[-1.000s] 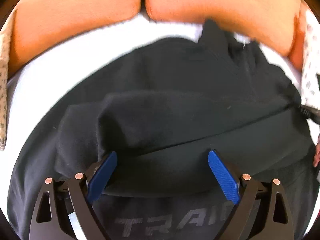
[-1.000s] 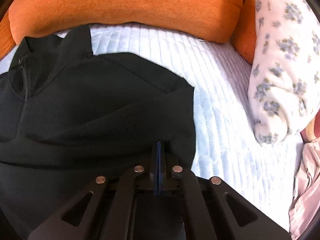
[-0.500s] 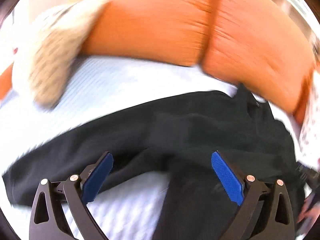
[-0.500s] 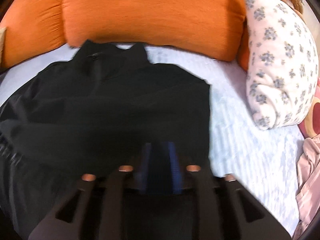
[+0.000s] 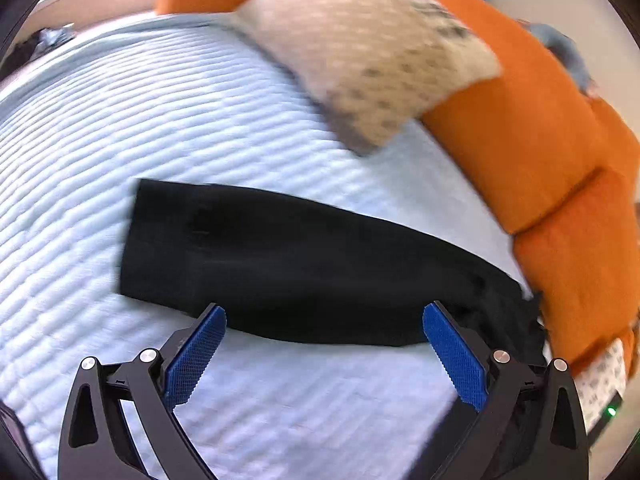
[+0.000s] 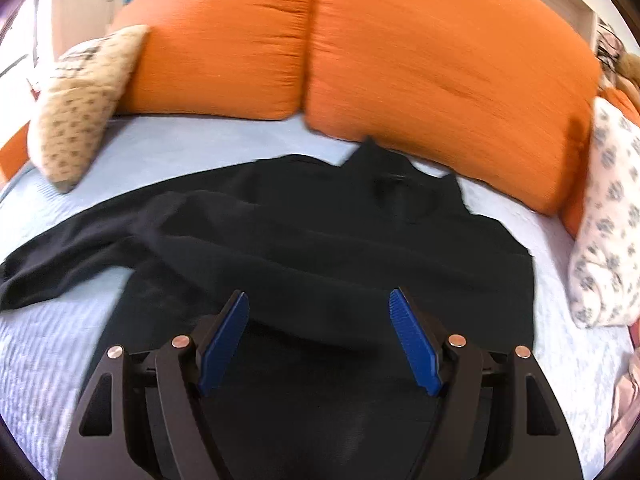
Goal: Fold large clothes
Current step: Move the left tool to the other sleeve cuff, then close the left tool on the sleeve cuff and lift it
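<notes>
A black zip-neck top [image 6: 340, 248] lies flat on the pale blue quilted bed [image 6: 52, 360], collar toward the orange cushions. One sleeve [image 6: 72, 264] stretches out to the left; the other side is folded in over the body. In the left wrist view that sleeve [image 5: 288, 264] lies straight across the quilt [image 5: 120, 120], cuff to the left. My left gripper [image 5: 324, 320] hovers open over the sleeve's near edge, nothing between its pads. My right gripper [image 6: 320, 308] hangs over the top's body, its jaws opening, nothing pinched between them.
Two big orange cushions [image 6: 360, 52] line the far edge of the bed. A beige patterned pillow [image 6: 80, 100] leans at the left, a white floral pillow [image 6: 608, 220] at the right. Pink cloth [image 6: 624, 400] lies at the bed's right edge.
My right gripper let go of the black fabric, opened and pulled back from the top. My left gripper swung left, off the body and over to the outstretched sleeve.
</notes>
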{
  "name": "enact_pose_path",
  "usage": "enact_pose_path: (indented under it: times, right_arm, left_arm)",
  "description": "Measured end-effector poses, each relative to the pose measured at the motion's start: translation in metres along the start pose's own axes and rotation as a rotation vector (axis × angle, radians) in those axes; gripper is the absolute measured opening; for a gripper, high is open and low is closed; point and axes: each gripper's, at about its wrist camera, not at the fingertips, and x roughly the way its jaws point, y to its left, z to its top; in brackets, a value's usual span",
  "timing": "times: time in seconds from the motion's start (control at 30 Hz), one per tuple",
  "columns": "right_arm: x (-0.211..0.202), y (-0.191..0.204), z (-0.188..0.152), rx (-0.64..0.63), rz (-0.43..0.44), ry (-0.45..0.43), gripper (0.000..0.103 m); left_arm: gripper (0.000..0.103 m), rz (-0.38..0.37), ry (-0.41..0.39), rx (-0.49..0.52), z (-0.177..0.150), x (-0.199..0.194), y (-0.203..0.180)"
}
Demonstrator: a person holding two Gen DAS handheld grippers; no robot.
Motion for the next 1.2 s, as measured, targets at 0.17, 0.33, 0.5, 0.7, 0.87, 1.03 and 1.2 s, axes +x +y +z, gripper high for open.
enact_pose_path:
  times: [0.17,0.33,0.5,0.7,0.87,1.03,1.2]
  right_arm:
    - [0.004,0.035,0.001,-0.024,0.078,0.021,0.072]
    - [0.008,0.073,0.006,-0.065,0.137,0.018,0.072]
    - [0.020,0.108,0.021,-0.101,0.175,0.013,0.072]
    - [0.059,0.146,0.051,-0.120,0.192,0.054,0.072]
    - [0.089,0.161,0.068,-0.113,0.177,0.102,0.072]
    - [0.109,0.169,0.075,-0.123,0.148,0.140,0.072]
    - [0.148,0.178,0.056,-0.161,0.119,0.286,0.073]
  left_arm:
    - [0.100,0.015,0.045,-0.117,0.013,0.026,0.049]
    - [0.099,0.045,0.058,-0.083,0.008,0.045,0.052]
    - [0.082,0.102,0.033,-0.056,0.004,0.054,0.053]
    - [0.030,0.049,0.042,-0.168,0.006,0.046,0.082]
    - [0.015,0.001,0.046,-0.151,0.011,0.037,0.079]
    - [0.014,-0.045,0.042,-0.199,0.015,0.033,0.085]
    - [0.014,-0.064,0.033,-0.214,0.014,0.033,0.088]
